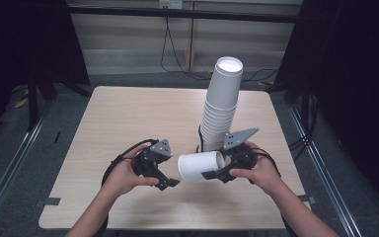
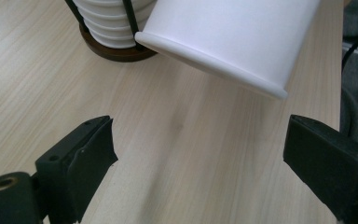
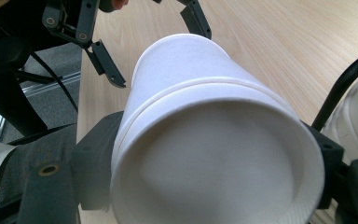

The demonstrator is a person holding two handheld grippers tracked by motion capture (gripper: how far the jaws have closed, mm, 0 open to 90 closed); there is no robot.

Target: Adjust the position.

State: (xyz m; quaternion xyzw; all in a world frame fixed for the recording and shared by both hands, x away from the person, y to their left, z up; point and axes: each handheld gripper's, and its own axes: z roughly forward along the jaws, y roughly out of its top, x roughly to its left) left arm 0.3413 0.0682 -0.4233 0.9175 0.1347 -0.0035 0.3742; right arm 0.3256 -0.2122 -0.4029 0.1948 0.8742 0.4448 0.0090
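the right gripper [image 1: 216, 174] clamps a white paper cup [image 1: 201, 166] lying on its side above the pale wooden table [image 1: 128, 118], its mouth toward the left gripper [image 1: 170, 182]. the left gripper's jaws stand apart and empty just beside the cup's rim. behind them, a tall stack of white paper cups [image 1: 220, 106] stands in a dark round holder [image 2: 116, 51].

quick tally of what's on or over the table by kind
loose white paper cup, held sideways in the right claw: 1
tall stack of white cups: 1
dark round holder base under the stack: 1
claws, with the left claw: 2
total: 5
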